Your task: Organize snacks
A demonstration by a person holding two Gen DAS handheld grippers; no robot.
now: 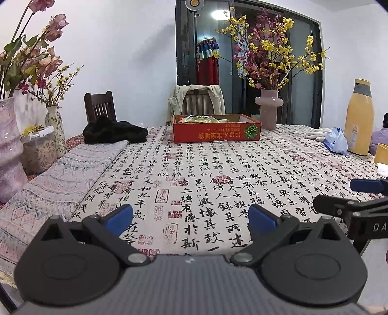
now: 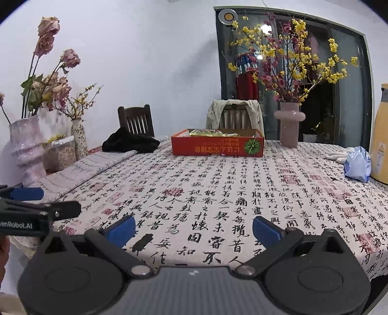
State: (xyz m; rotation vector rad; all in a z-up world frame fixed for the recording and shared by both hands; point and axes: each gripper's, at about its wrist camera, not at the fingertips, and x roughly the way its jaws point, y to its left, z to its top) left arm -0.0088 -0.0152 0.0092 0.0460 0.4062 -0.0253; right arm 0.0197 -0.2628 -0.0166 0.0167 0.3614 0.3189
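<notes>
A dining table (image 1: 218, 169) fills the room's middle, covered by a cream cloth printed with black calligraphy and red seals. Along its left edge lies a second, paler runner (image 1: 60, 179) with a zigzag weave. White walls behind; a dark-framed glass door (image 1: 303, 72) stands past the far edge, with a round lamp (image 1: 194, 3) on a stand in front of it.

Two wooden chairs at the far edge: a dark one (image 1: 99, 105) toward the far left corner, and one draped with a light jacket (image 1: 197, 99) at the middle. A black cloth bundle (image 1: 114, 132) sits on the table in front of the dark chair.

Left edge: a tall pink vase (image 1: 9, 150) of dried roses, a small patterned vase (image 1: 54, 128), and a clear lidded container (image 1: 38, 150) between them. Far edge, right of centre: a pink vase (image 1: 268, 110) with yellow and red blossom branches. Right edge: a yellow thermos (image 1: 359, 121), a blue-and-white plastic bag (image 1: 337, 141) touching its base, white gloves (image 1: 317, 134) just beside the bag.

Snack box (image 1: 215, 128): shallow, red cardboard, open top, printed text upside down from here, green round emblem at its right front. It sits at the middle of the far edge, in front of the draped chair. Shiny gold-green packets (image 1: 203, 118) lie inside.

Left gripper (image 1: 191, 218): blue pads spread wide, nothing between them, over the near edge. Right gripper (image 2: 194, 230): likewise spread fully, empty, over the near edge just beside the left.
</notes>
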